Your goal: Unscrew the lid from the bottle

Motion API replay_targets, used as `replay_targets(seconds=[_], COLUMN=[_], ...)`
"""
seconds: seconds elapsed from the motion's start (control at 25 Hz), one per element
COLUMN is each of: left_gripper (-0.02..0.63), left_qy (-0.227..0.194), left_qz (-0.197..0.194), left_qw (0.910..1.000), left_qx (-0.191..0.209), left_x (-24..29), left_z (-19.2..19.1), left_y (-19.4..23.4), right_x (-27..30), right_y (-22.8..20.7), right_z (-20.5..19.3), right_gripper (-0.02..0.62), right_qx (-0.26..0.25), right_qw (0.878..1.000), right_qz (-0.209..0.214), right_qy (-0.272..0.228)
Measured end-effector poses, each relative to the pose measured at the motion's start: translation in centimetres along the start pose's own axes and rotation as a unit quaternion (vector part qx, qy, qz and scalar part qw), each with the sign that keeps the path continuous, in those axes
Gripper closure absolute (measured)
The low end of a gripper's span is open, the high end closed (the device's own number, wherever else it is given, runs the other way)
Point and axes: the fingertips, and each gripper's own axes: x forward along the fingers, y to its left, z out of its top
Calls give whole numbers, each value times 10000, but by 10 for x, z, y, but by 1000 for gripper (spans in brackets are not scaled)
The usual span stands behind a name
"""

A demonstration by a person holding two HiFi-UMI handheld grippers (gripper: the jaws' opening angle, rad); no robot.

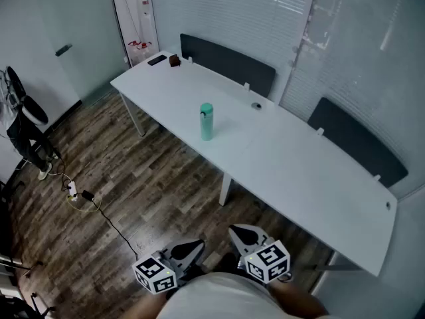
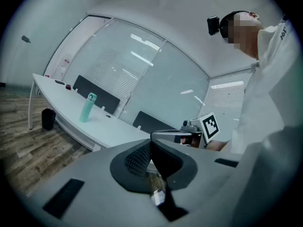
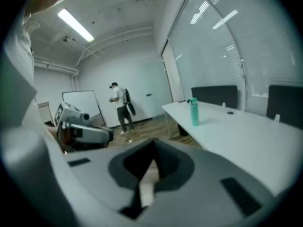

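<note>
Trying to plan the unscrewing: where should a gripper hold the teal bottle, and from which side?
Probably the teal bottle round its body, mid-height, level from the near edge of the table: it stands upright, alone. That leaves the lid free to twist.

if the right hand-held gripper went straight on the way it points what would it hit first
Most likely the wood floor: in the right gripper view the table and bottle sit to the right of the line of the right hand-held gripper. Depth is unclear.

I can read no text, label, brand or number anywhere; the marker cube [image 1: 267,262] carries only black-and-white square patterns.
</note>
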Motion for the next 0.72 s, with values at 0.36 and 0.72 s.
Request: replay_targets(seconds=[0.36, 0.72], left_gripper=[584, 584], left_qy=[-27, -169], left_qz=[105, 161], left_qw=[9999, 9994], left_qx=[-112, -269], left_x=[20, 42], left_z=[-5, -5], left_y=[-4, -8], right_x=[-7, -11], right_y=[-18, -36], right_z=[-8, -19], right_gripper=[575, 572], right_qx=[-49, 409], right_qw=[9999, 9973], right_qz=[53, 564], right_qy=[104, 228])
